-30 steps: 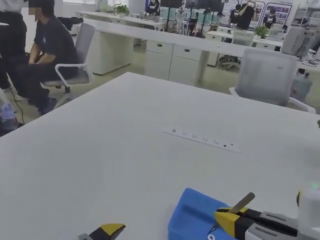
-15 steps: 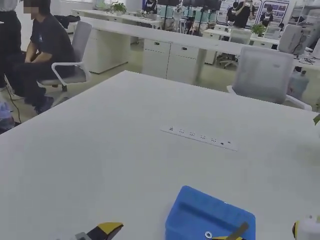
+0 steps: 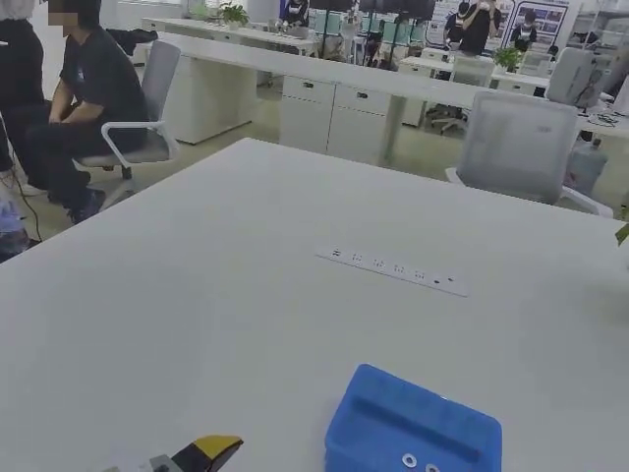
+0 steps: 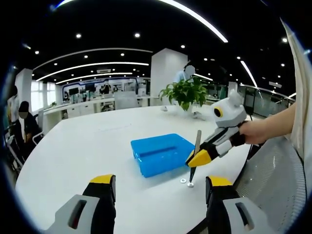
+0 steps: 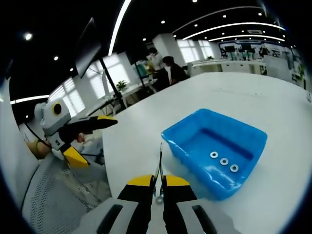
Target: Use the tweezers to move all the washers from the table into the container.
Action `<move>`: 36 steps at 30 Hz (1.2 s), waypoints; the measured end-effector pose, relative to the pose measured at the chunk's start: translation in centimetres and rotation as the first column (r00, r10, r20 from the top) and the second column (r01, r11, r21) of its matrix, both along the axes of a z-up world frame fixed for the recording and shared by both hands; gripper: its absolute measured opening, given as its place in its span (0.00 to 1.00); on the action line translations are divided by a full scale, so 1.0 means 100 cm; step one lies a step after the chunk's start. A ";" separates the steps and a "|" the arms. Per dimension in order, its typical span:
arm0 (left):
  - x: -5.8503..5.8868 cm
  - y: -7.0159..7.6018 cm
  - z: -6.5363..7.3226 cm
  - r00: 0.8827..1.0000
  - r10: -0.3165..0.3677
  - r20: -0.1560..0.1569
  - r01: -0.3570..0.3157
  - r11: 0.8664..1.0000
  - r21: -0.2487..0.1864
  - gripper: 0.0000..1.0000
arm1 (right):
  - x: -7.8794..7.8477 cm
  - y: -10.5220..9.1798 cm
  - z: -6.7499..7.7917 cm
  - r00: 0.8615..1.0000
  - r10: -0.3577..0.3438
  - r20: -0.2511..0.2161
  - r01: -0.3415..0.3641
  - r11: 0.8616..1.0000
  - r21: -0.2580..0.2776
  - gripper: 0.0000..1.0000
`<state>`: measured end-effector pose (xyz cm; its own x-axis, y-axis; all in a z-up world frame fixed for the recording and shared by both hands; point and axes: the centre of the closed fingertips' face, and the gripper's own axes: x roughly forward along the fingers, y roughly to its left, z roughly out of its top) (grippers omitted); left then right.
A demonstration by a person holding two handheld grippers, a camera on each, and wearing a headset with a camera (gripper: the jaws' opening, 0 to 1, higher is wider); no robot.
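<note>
A: Biggest first. What do we log?
B: White table, 1 of it. Then 1 blue container, open top, sitting near our edge of the table.
A: Contents?
B: We count 3 washers in a row on the container floor in the right gripper view. The head view cuts off at the bottom, so we see 2 of them there.
A: Grippers?
B: 2. The left gripper has its jaws spread wide w/ nothing between them, low over the table. The right gripper is clenched on 1 pair of tweezers, pointing fwd toward the container's near wall.
A: Anything left on the table?
B: Yes, 2 loose washers side by side, between the container and the table's near edge. In the left gripper view the tweezers tip is down just beside them. We can't tell if it touches.
A: Room to move?
B: Lots. It's bare table beyond the container up to the power strip. It's tight on the near side, where the loose washers lie close to the edge.
</note>
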<state>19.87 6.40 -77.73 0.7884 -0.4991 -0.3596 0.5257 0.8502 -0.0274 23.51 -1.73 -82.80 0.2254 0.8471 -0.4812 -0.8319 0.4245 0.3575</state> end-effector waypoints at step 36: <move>0.000 0.000 -0.001 1.000 -0.003 -0.005 0.003 1.000 0.007 0.75 | -0.029 0.017 -0.009 0.932 0.251 0.261 -0.196 0.956 -0.218 0.03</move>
<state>19.84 6.43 -77.84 0.7850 -0.4991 -0.3668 0.5283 0.8487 -0.0241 20.65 -0.05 -83.67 0.1902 0.7933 -0.5783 -0.9676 0.2511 0.0261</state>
